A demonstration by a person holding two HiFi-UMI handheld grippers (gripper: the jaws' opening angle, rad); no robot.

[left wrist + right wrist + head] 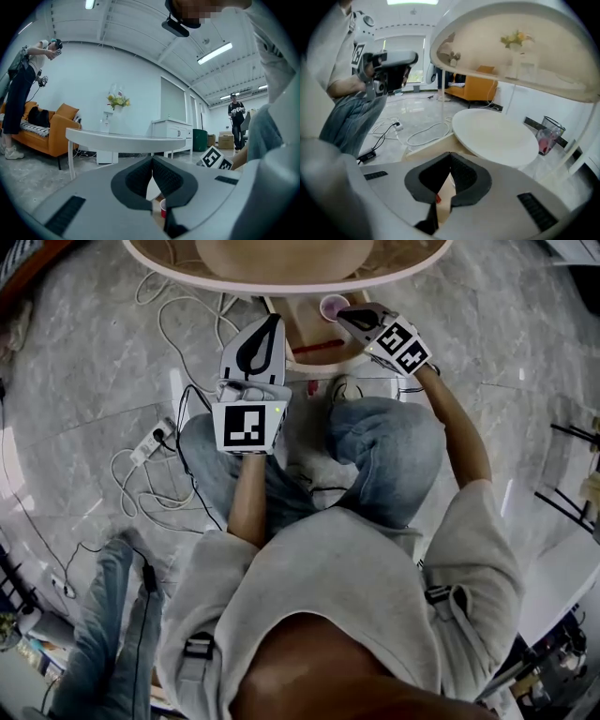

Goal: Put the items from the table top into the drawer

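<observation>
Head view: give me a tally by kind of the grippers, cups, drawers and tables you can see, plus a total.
grippers: 2 (left gripper, right gripper)
red cup: 1
drawer: 1
table: 1
total: 5

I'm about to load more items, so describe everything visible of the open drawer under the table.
The drawer looks like pale wood, an open box pulled out from under the round white table toward the person's knees. A red cup stands upright in its far right corner, and a thin red strip lies across near its front. The right tongs, shut, hang just over its right side; contact cannot be judged.
</observation>
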